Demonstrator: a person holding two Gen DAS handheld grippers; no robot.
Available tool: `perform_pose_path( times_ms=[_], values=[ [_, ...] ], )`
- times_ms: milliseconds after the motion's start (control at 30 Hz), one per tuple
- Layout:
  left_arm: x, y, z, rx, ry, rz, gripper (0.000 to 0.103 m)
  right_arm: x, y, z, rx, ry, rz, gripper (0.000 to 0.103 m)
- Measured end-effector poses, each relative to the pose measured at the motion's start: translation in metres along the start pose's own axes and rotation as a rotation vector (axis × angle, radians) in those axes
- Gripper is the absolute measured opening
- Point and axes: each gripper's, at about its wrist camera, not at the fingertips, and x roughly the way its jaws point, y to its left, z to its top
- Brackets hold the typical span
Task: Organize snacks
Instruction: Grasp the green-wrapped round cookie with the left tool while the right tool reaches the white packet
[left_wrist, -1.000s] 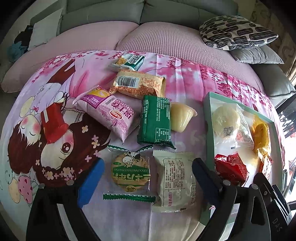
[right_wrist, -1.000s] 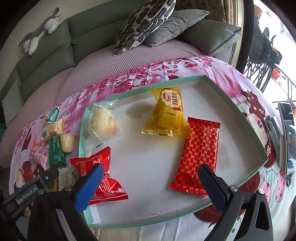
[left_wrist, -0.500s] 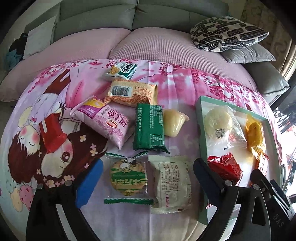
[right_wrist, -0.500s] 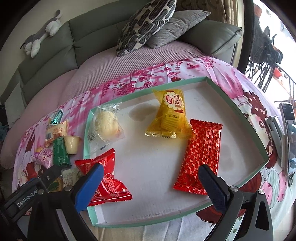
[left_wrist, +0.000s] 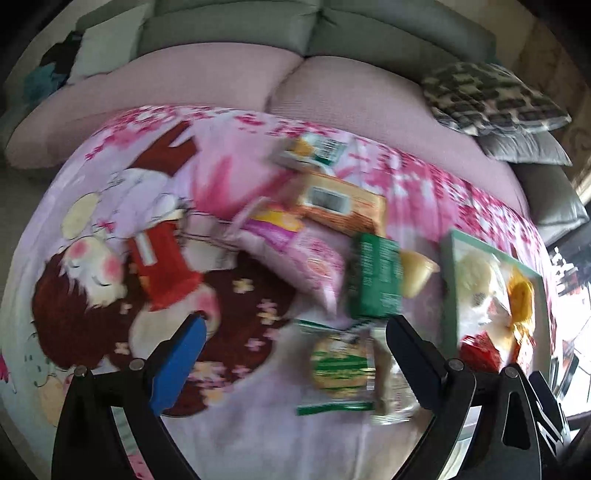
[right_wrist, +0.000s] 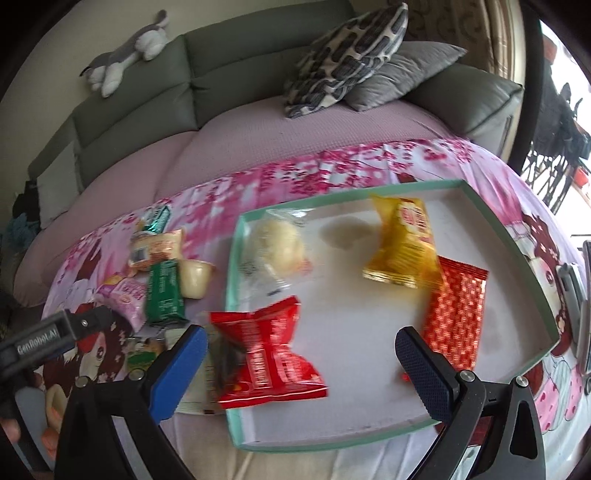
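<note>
**Both grippers wide over snacks and tray**

The left gripper hangs with fingers spread and nothing between them, above the cloth; its view is motion-blurred. Loose snacks crowd the cloth's middle: a green pack, a pink pack, an orange pack, a jelly cup and a round biscuit by the right finger. The cloth's left half lies bare.

The right gripper is likewise spread and empty over the tray. Inside lie a red pack at the near left edge, a bun, a yellow pack and a red patterned pack; the tray's near middle stays bare. "GenRobot.AI" reads on the left gripper's side; snack labels are too blurred to read.
</note>
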Motion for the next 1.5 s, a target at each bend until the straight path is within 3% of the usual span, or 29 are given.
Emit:
perform_pose_path(
  times_ms=[300, 467, 667, 733, 900, 1133, 1500],
  values=[
    [-0.005, 0.056, 0.003, -0.096, 0.024, 0.018, 0.098, 0.001, 0.057, -0.01, -0.124, -0.005, 0.096, 0.102],
    [-0.005, 0.071, 0.002, -0.134, 0.029, 0.031, 0.098, 0.01, 0.085, -0.022, -0.189, 0.04, 0.149, 0.101],
    [0.006, 0.056, -0.001, -0.075, 0.071, 0.023, 0.098, 0.018, 0.102, -0.032, -0.244, 0.076, 0.184, 0.092],
    [0.009, 0.049, -0.002, -0.054, 0.081, 0.014, 0.098, 0.022, 0.103, -0.034, -0.249, 0.089, 0.188, 0.085],
    [0.016, 0.039, -0.005, -0.023, 0.107, 0.01, 0.098, 0.039, 0.097, -0.036, -0.21, 0.16, 0.179, 0.068],
    [0.024, 0.028, -0.006, 0.005, 0.132, -0.007, 0.098, 0.046, 0.091, -0.035, -0.193, 0.172, 0.132, 0.055],
    [0.054, -0.015, -0.015, 0.112, 0.233, -0.08, 0.098, 0.047, 0.087, -0.035, -0.195, 0.18, 0.103, 0.052]
  ],
)
